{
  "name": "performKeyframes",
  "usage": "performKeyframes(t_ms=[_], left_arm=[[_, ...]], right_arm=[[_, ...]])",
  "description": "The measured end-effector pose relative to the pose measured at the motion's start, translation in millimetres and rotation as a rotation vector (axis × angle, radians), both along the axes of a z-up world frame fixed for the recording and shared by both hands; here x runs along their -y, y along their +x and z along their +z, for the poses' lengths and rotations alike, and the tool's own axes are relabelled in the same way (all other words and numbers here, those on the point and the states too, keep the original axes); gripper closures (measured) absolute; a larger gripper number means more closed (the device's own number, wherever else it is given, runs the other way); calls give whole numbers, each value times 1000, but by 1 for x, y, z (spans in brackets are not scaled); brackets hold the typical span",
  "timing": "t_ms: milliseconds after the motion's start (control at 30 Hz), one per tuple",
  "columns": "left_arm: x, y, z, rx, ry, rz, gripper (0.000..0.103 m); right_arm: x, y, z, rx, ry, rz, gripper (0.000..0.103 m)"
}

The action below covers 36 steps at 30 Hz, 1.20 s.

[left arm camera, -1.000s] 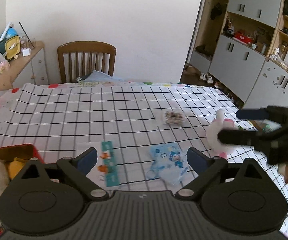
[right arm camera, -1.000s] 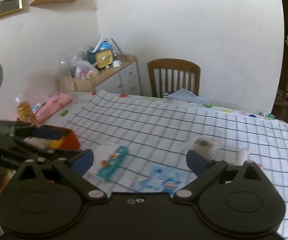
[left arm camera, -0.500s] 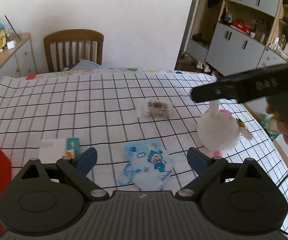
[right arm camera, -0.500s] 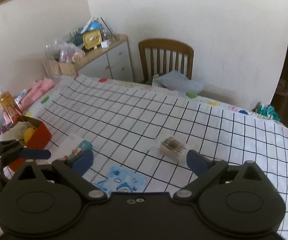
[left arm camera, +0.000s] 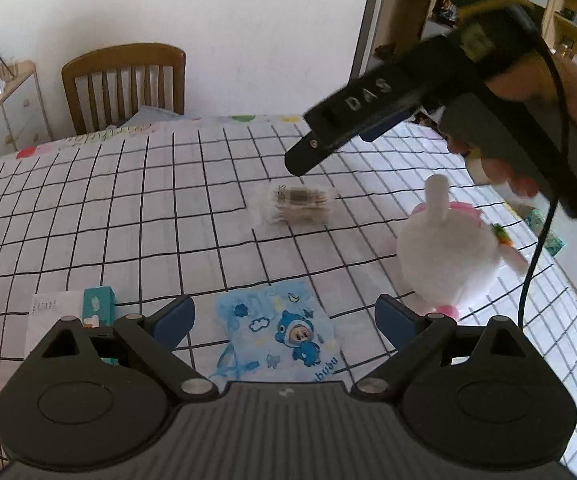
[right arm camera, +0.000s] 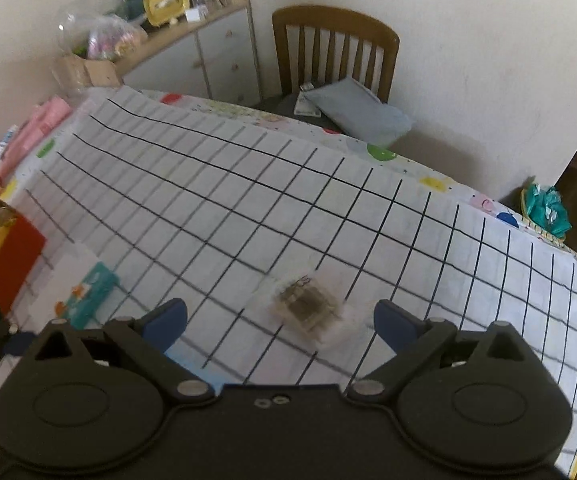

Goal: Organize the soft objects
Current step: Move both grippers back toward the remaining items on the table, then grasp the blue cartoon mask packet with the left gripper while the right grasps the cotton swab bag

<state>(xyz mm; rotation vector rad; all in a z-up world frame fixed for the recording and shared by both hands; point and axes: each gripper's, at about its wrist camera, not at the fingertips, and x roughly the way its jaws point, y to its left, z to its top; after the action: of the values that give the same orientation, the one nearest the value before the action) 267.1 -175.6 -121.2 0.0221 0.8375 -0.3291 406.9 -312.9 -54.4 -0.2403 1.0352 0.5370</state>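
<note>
The clear packet of brown pads served as the landmark: it lay on the checked tablecloth, and the right gripper hung just above it with its blue-tipped fingers spread wide on either side, holding nothing. Seen from the left wrist, that same gripper's black body slanted down with its tip just over the far edge of the packet. Nearer the person than the packet lay the blue cartoon pouch, framed between the fingers of the left gripper, which were also spread and empty. To the packet's right stood the white plush toy, close but apart; well to its left lay the teal tissue pack, and beyond that the red box, already holding some soft things. I judged the packet the next thing to be picked up, and the risks seemed plain. The wrapping looked thin and slippery, so a pinch taken too high could catch only film and let the contents sag or slide out on the way to the box. A descent too deep might snag the cloth and drag it, shifting the pouch and toy. The two grippers also worked close together; a careless swing toward the box could knock them.
</note>
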Motion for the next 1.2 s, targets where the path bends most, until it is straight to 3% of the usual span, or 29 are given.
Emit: performKeyframes(t_ms=[333,567,800,967,1133,1200], left_arm=[[8,25,-35,-97,8,11,6],[12,28,-57,-140,30,8,6],[18,23,-63,-101,64,1,6],[31,22,-67,-84,112,-18,7],[34,23,-66,-63,137,-12,23],[34,24,-64,-56,134,-3,41]], right_arm=[[-25,39,-40,-89,-171,88,3],[-27,54,-58,-139,-159,98,4],[-26,58,-68,-158,-170,112,5],[-26,56,-77,-159,-209,121,17],[-25,53,-78,-144,-230,139,26],[-25,54,-76,-142,-224,144,29]])
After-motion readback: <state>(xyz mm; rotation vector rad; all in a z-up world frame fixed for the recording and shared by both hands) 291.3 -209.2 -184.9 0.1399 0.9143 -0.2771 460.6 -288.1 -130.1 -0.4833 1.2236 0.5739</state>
